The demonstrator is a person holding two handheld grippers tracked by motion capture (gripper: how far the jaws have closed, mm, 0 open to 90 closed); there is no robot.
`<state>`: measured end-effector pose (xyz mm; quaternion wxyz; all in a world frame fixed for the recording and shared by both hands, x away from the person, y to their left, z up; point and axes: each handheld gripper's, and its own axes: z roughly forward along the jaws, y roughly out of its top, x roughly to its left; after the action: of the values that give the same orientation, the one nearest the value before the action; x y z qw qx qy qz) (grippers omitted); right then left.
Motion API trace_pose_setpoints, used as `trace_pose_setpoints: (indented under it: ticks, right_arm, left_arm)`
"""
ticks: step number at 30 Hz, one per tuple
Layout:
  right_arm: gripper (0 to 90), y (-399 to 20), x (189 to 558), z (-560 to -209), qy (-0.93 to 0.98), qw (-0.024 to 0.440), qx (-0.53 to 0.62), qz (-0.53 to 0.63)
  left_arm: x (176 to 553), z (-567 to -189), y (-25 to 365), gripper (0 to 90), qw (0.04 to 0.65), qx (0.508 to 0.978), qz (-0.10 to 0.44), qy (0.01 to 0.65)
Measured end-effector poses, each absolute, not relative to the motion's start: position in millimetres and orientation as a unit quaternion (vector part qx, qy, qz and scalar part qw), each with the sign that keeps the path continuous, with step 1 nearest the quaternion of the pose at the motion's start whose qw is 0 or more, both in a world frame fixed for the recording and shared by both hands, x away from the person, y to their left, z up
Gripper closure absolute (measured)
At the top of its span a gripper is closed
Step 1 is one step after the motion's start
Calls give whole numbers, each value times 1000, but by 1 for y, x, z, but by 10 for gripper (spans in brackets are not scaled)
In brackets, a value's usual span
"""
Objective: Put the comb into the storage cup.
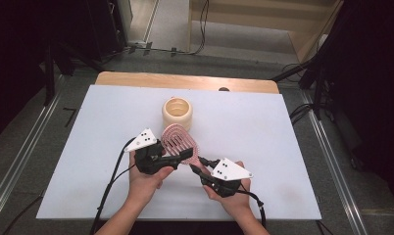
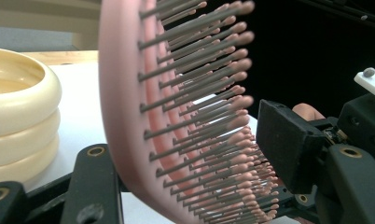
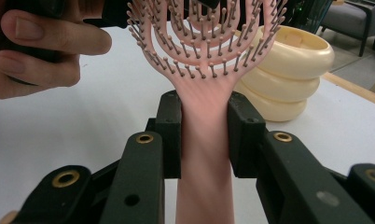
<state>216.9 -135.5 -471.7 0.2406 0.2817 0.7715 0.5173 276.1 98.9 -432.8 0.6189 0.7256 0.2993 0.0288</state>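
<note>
The right gripper (image 3: pixel 205 140), clamped on the pink hairbrush (image 3: pixel 206 93) handle, should hold steady while the half-closed left gripper (image 1: pixel 178 159) seats squarely around its head.

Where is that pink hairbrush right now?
In the high view the pink hairbrush is near the table's middle, just in front of the cream ribbed cup, its handle clamped by the right gripper, its head between the left gripper's jaws.

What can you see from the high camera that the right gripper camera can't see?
High view alone: the whole white table, its wooden edge, the floor, both forearms, the left gripper and the right gripper.

Right gripper view alone: the right gripper's jaws clamped on the pink hairbrush handle up close, fingertips of the other hand, a chair behind.

Both: the hairbrush and the cream ringed cup.
</note>
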Motion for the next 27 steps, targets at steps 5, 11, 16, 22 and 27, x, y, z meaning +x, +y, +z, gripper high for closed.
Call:
trace_pose_setpoints:
  ticks: [5, 11, 16, 22, 27]
  right_arm:
    - [682, -135, 216, -471, 770, 245, 282, 517]
    - [682, -135, 216, -472, 770, 243, 283, 518]
    - [682, -135, 216, -473, 768, 244, 284, 520]
    - [682, -135, 217, -473, 768, 248, 282, 519]
    - [682, -135, 216, -474, 768, 253, 280, 517]
  left_arm:
    - [277, -433, 100, 466, 623, 722, 16, 301]
    - [279, -433, 101, 503, 624, 721, 0, 302]
    - [280, -433, 101, 534, 625, 721, -17, 299]
    - [283, -433, 103, 566, 626, 719, -33, 298]
    - [285, -433, 104, 592, 627, 716, -48, 303]
